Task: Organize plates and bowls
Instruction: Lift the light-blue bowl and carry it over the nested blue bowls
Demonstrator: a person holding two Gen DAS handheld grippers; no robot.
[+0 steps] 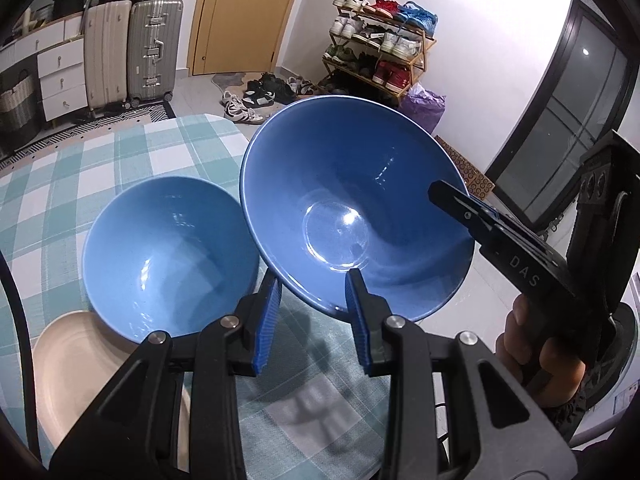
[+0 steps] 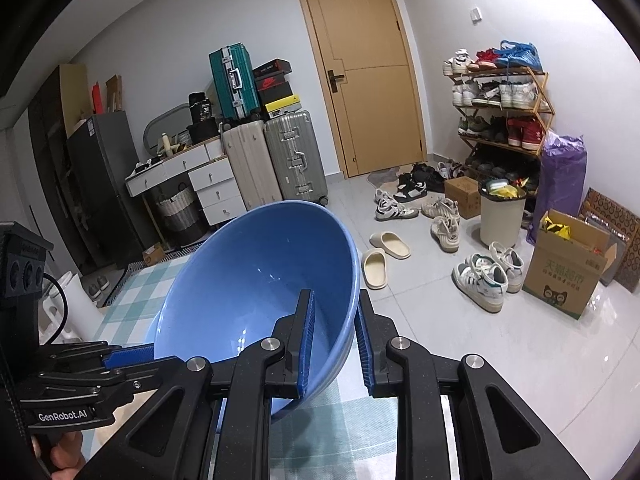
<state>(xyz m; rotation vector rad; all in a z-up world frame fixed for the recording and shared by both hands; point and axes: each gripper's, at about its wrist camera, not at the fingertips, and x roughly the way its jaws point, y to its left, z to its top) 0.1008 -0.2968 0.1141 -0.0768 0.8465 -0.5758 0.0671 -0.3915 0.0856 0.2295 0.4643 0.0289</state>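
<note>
A large blue bowl is held tilted above the checked tablecloth. My left gripper straddles its near rim, one finger inside and one outside, jaws apart. My right gripper pinches its right rim; in the right wrist view the right gripper has one finger inside and one outside the bowl, closed on the wall. A second blue bowl sits on the table to the left. A cream plate lies at the near left, partly under that bowl and behind my left fingers.
The table edge runs close on the right, with tiled floor beyond. Shoes, a cardboard box and a bin stand on the floor. Suitcases and a shoe rack line the far wall.
</note>
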